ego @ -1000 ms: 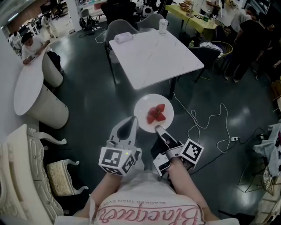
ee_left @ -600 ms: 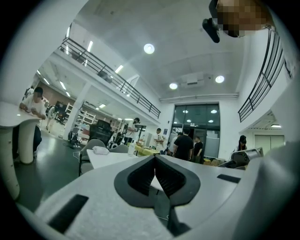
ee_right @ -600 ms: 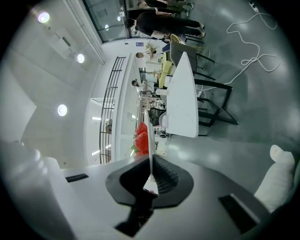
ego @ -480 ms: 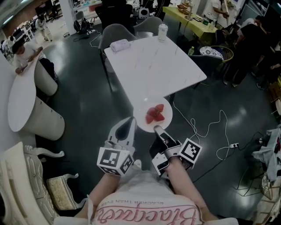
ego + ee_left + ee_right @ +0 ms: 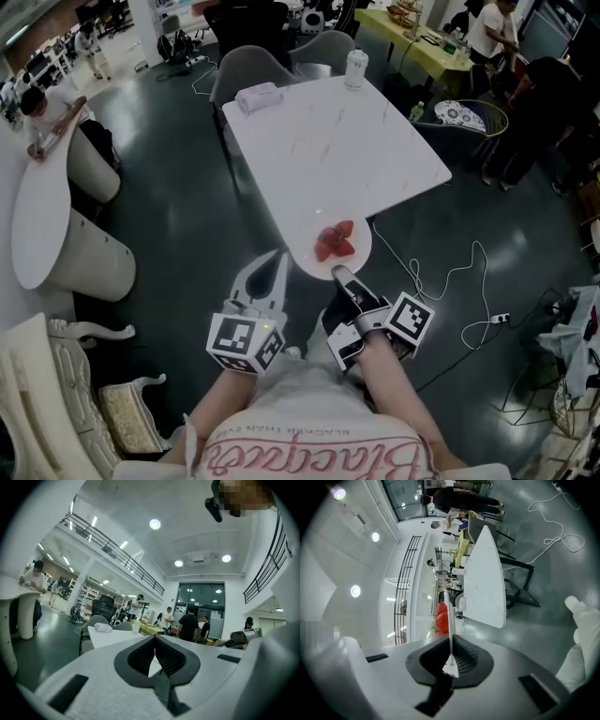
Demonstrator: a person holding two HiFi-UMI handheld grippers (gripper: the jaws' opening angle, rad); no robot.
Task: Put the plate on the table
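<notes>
The left gripper (image 5: 278,258) hangs just to the left of the plate (image 5: 306,255), apart from it. In the left gripper view its jaws (image 5: 154,652) stand together with nothing between them, so this hand takes no part in the carrying. The plate is in the air in front of the person and carries strawberries (image 5: 335,241). It is held only by the right gripper (image 5: 338,275), whose jaws are clamped on the near rim. In the right gripper view the plate (image 5: 449,620) shows edge-on, as a thin line that runs straight away from the jaws, with the strawberries (image 5: 442,617) on one side of it. The relation that matters is this: the plate reaches forward from the right jaws, and the white table (image 5: 337,141) lies straight ahead along the same line, with its near corner toward the plate. In the head view the far rim of the plate overlaps this corner, but I cannot tell how high the plate is above the tabletop. I judge that the next move is forward and then down, by the right hand alone. One second ago the plate showed over the dark floor, with a clear gap to the table corner; now this gap is gone, and the grip looks the same.
</notes>
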